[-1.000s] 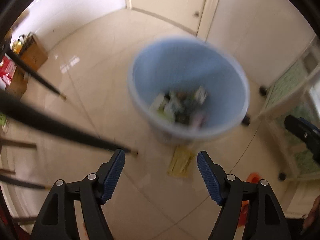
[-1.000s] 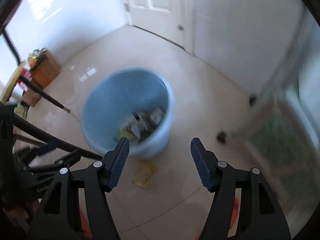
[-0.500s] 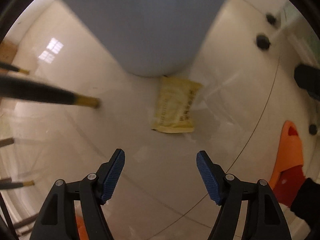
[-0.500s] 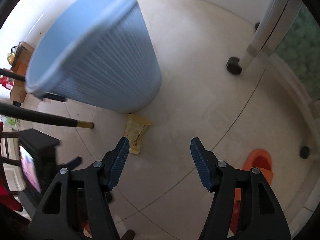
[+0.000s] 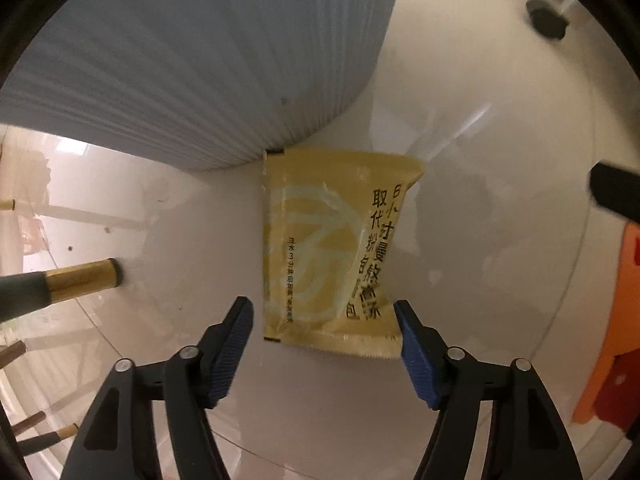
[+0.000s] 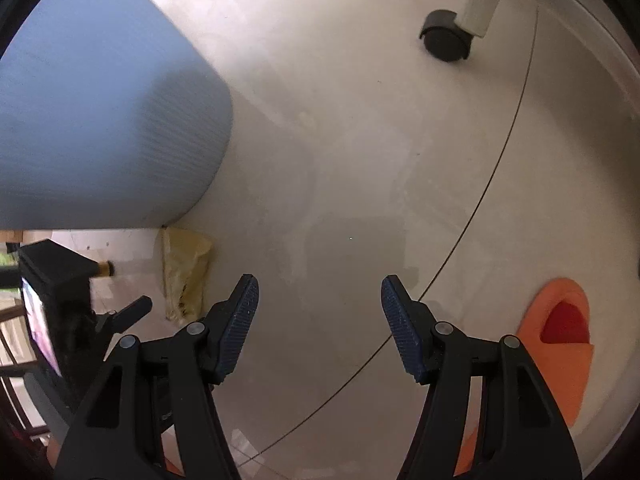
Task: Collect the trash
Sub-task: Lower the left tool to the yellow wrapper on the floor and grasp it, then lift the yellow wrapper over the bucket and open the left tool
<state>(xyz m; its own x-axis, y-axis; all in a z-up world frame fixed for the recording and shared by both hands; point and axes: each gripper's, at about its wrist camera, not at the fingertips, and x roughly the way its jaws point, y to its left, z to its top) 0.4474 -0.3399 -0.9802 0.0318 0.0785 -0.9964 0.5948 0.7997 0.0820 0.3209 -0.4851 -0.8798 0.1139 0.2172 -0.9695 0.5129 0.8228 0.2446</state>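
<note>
A yellow packet (image 5: pixel 332 252) with dark printed characters lies flat on the pale tiled floor (image 5: pixel 480 240), its far edge touching the foot of the ribbed light-blue waste bin (image 5: pixel 208 60). From the right wrist view the same packet (image 6: pixel 184 272) shows at the left, tucked against the base of the bin (image 6: pixel 100 120).

The left gripper (image 5: pixel 323 316) points down over the near end of the packet. Its blue ribbed pads stand apart, one on each side of the packet's near corners, and its jaws have just been closing a little; the packet lies between them, but the pads do not press on it, so the claw is released. The right-hand pad (image 5: pixel 416 344) looks just beside the packet's near right corner; whether it touches cannot be told.

The right gripper (image 6: pixel 320 300) hangs over bare floor to the right of the packet, its jaws spread with nothing between them, also released. At the left edge of that view a dark block shows the left gripper's body, blurred.

Further out, a dark furniture leg with a brass-coloured tip (image 5: pixel 80 280) rests on the floor left of the packet. An orange slipper (image 6: pixel 560 332) lies on the tiles to the right, and a black caster wheel (image 6: pixel 446 38) under a white post stands well apart near the top of the right wrist view
</note>
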